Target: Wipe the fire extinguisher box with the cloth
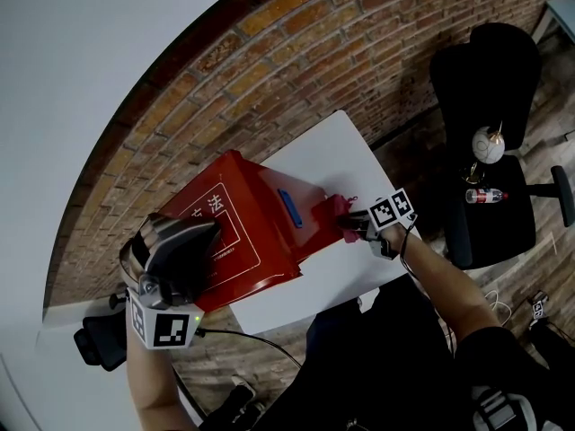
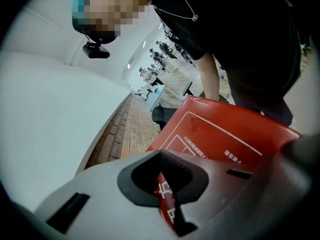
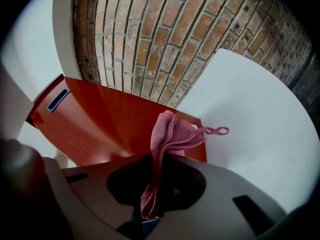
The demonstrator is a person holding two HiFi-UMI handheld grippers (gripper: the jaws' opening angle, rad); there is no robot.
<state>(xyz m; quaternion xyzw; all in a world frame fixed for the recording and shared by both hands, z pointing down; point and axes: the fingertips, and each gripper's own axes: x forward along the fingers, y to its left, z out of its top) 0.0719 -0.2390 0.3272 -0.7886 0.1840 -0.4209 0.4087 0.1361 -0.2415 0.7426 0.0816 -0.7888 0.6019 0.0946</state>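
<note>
One fire extinguisher box (image 1: 243, 232), red painted metal, on white table (image 1: 346, 146): judged stiff, heavy, slick. The left gripper (image 2: 167, 196) is clamped on its 8 o'clock edge. One pink cloth (image 3: 172, 134), soft and light, is pinched in the right gripper (image 3: 150, 204) at the box's 3 o'clock edge.

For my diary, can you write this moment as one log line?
left gripper: shut on fire extinguisher box | right gripper: shut on pink cloth, at box corner
</note>
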